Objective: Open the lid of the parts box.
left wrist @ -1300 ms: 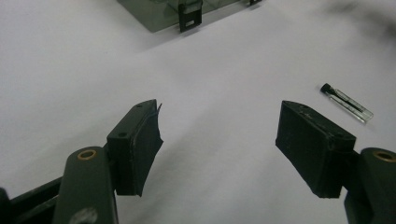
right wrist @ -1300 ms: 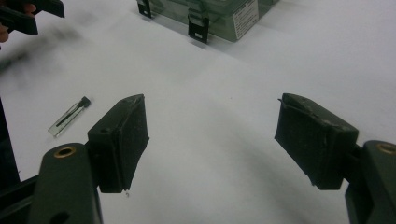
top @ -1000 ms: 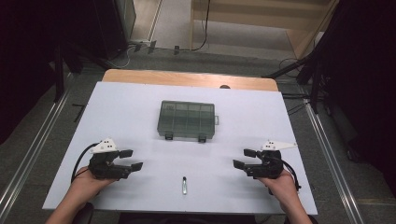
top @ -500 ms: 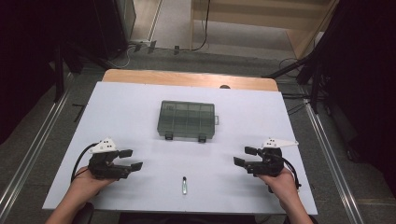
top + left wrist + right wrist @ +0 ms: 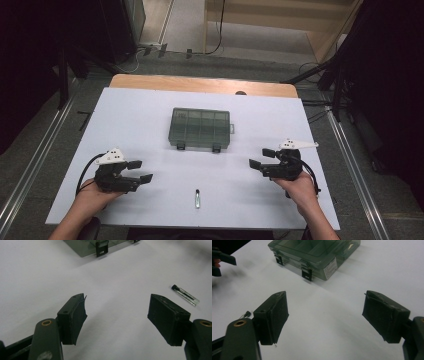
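Organizer box (image 5: 317,257) bears a white label (image 5: 330,265), print perhaps too blurred.

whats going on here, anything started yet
A person sits at a white table with a gripper in each hand. The left gripper and the right gripper both rest near the front edge, fingers open and holding nothing. Between them lies a small clear vial with a dark cap, untouched. Farther back, a smoky-green compartment box sits shut, both front latches down. Nothing looks handled yet.
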### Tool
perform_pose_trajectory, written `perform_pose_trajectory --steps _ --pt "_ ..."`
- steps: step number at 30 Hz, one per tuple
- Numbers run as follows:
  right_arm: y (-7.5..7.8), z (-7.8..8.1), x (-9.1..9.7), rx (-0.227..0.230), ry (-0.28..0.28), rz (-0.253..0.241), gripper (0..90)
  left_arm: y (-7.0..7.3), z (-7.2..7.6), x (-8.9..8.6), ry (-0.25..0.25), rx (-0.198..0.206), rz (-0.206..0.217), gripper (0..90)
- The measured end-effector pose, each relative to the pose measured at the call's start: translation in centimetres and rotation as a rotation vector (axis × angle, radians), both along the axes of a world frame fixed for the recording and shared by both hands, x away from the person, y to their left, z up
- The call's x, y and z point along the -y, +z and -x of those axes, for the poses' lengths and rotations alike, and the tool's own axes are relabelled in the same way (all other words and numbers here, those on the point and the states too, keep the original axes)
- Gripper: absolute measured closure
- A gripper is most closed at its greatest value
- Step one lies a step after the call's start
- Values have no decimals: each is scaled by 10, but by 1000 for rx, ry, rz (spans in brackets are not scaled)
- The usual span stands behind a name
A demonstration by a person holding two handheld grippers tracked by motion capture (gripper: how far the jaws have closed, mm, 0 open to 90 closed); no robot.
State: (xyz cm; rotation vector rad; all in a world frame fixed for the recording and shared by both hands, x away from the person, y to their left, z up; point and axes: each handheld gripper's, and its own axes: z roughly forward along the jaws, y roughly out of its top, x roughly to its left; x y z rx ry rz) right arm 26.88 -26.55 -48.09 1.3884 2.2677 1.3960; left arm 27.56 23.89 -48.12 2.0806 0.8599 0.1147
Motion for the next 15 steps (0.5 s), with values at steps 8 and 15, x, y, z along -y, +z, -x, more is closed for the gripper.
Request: perform_pose_trajectory --steps 8,15 --pt "4 -10 -5 -2 5 3 227 0 0 0 -2 -1 3 301" --pt "7 -22 -13 -1 8 10 238 0 0 0 -4 -2 4 301"
